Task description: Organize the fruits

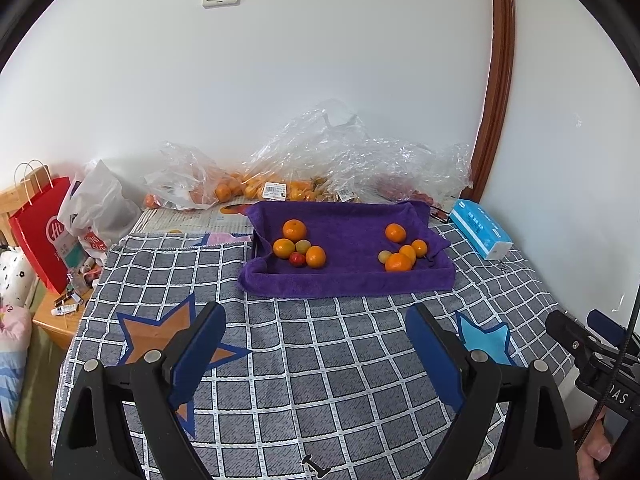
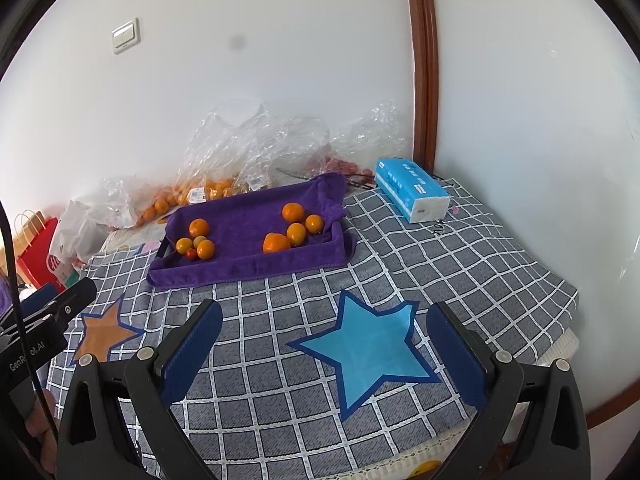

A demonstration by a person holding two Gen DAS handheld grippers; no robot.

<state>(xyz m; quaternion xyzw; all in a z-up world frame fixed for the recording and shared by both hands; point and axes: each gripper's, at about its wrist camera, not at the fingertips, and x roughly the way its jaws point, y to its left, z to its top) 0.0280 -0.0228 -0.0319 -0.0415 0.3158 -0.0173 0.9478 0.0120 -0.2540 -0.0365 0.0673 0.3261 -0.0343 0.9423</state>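
Both grippers hang above the checked cloth (image 2: 460,248) on the counter, well back from the fruit. The left gripper (image 1: 316,356) has its jaws spread wide with nothing between them, and the right gripper (image 2: 324,356) stands the same way, wide and empty.

The fruit lies on a purple towel (image 1: 348,280) draped over a tray, in two clusters well apart. The left cluster (image 1: 299,245) holds three oranges, a paler yellowish fruit and a small red tomato (image 1: 297,259), all touching or nearly so. The right cluster (image 1: 402,250) holds oranges of differing size and one pale yellow fruit (image 1: 385,256) at its left edge. More fruit sits in plastic bags (image 1: 280,184) behind the tray.

Two heaps with kinds mixed in each would fit a sort partly made or one waiting, so which piece goes next I cannot settle. Whichever is taken, come down from above with the jaws straddling a single fruit at the edge of its cluster, close gently since the tomato will bruise, and lift straight so the neighbours do not roll on the soft towel
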